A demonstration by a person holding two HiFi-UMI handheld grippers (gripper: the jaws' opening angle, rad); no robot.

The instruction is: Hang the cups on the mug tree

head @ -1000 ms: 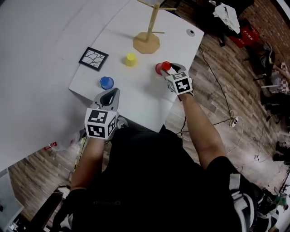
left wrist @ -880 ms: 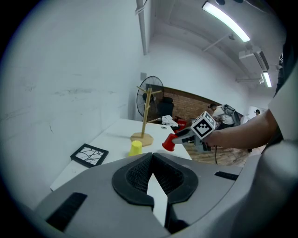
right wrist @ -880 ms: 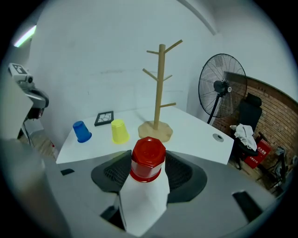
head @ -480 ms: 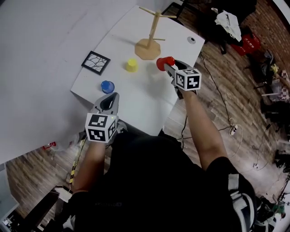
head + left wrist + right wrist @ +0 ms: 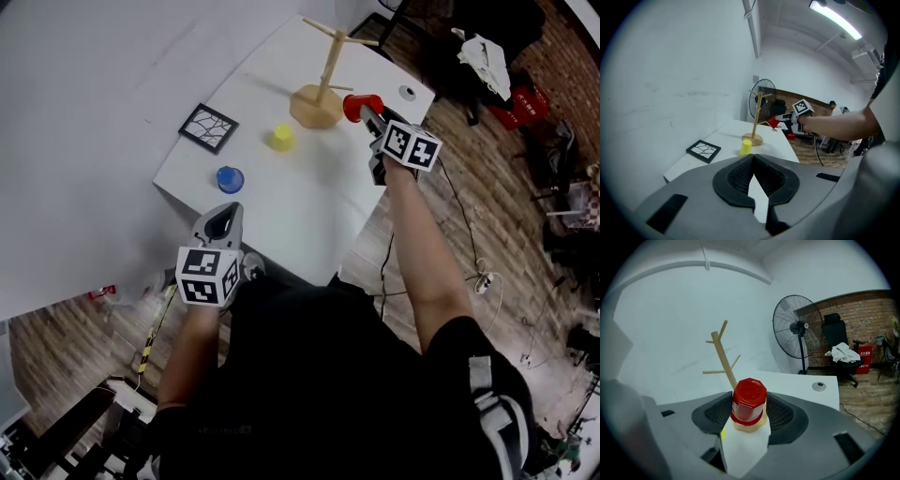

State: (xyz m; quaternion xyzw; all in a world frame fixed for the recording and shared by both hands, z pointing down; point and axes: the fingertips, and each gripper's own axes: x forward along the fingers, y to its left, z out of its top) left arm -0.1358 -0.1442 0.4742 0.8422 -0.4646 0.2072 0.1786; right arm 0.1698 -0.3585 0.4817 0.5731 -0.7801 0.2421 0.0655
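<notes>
Right gripper (image 5: 375, 120) is clamped on the red cup (image 5: 749, 404), one jaw on each side of its body, and holds it up just beside the mug tree (image 5: 323, 80), at the far corner of the table (image 5: 309, 197). Left gripper (image 5: 751, 159) hangs back at the near edge with its jaws pressed together and nothing between them.

Where could this slip? I can't make out the cup's handle from the right gripper view, so lining the loop up with a peg looks like the tricky part. If the angle is off, the cup bumps the peg instead of threading it. The tree looks like a slim wooden post on a small base, so a sideways knock might tip it or push it across the table. The cup is also pinched by its smooth sides, so a hard contact could twist it in the jaws. This corner is near the table's edge, so a dropped cup may well end up on the floor.

The count:
- **Cups:** three, with the red one in the gripper and the yellow cup (image 5: 281, 138) and the blue cup (image 5: 230, 178) on the table, well apart from each other.
- **Mug tree:** one, with nothing hung on it yet.
- **Black-framed tile (image 5: 208, 127):** one.
- **Grippers:** two.
</notes>
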